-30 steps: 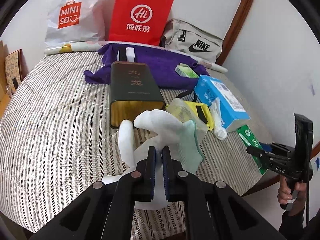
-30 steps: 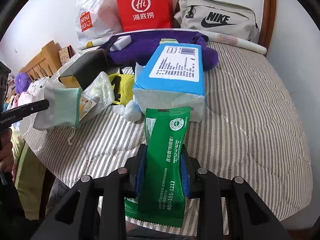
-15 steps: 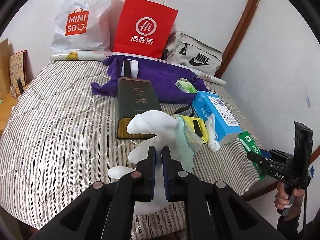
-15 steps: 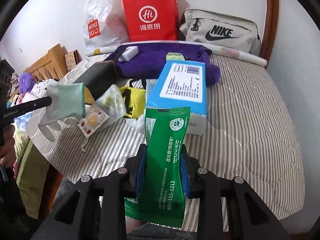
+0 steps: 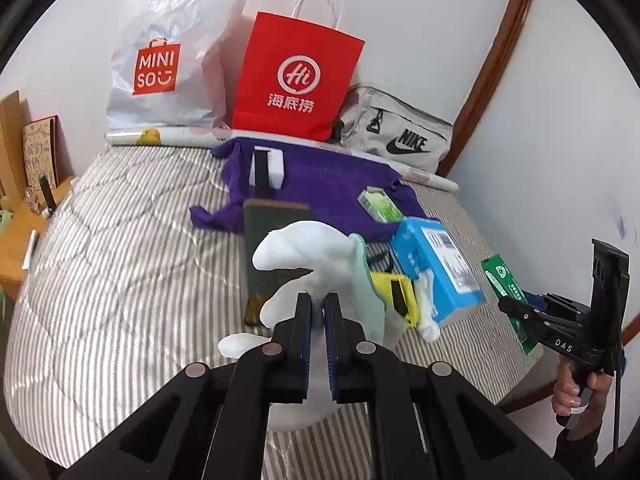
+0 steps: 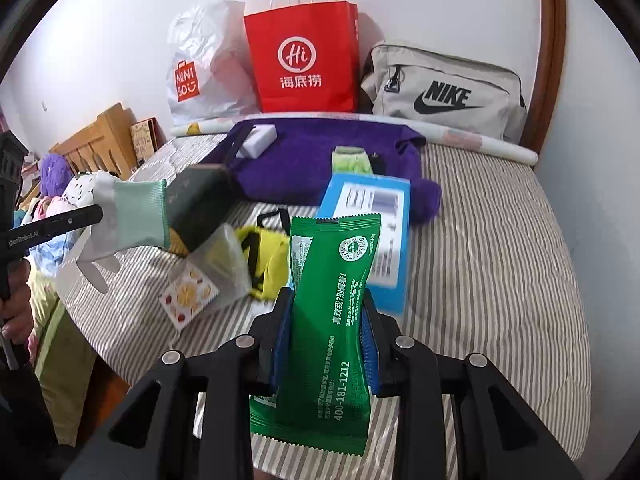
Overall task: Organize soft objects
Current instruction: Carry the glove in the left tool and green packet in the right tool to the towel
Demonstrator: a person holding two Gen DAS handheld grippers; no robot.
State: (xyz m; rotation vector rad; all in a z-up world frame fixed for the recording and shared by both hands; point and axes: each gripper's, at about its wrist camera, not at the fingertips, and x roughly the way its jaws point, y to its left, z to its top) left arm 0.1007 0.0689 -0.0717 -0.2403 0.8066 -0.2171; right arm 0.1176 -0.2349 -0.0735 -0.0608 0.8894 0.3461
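Glove point(image 5: 304, 256), white knit with a mint cuff, hangs limp above the striped bed point(image 5: 120, 280), pinched in the left gripper point(image 5: 318, 312); only the right view shows the crinkly green packet point(image 6: 332, 320) face-on, clamped by the right gripper point(image 6: 326, 320)

- I'm in a home bedroom: a striped quilted bed point(image 5: 120, 264) spreads out ahead of my tools.
- Beyond them, shopping bags point(image 5: 296, 76) lean against the white wall.
- Far left, a wooden headboard point(image 6: 104, 136) and plush toys point(image 6: 54, 172).
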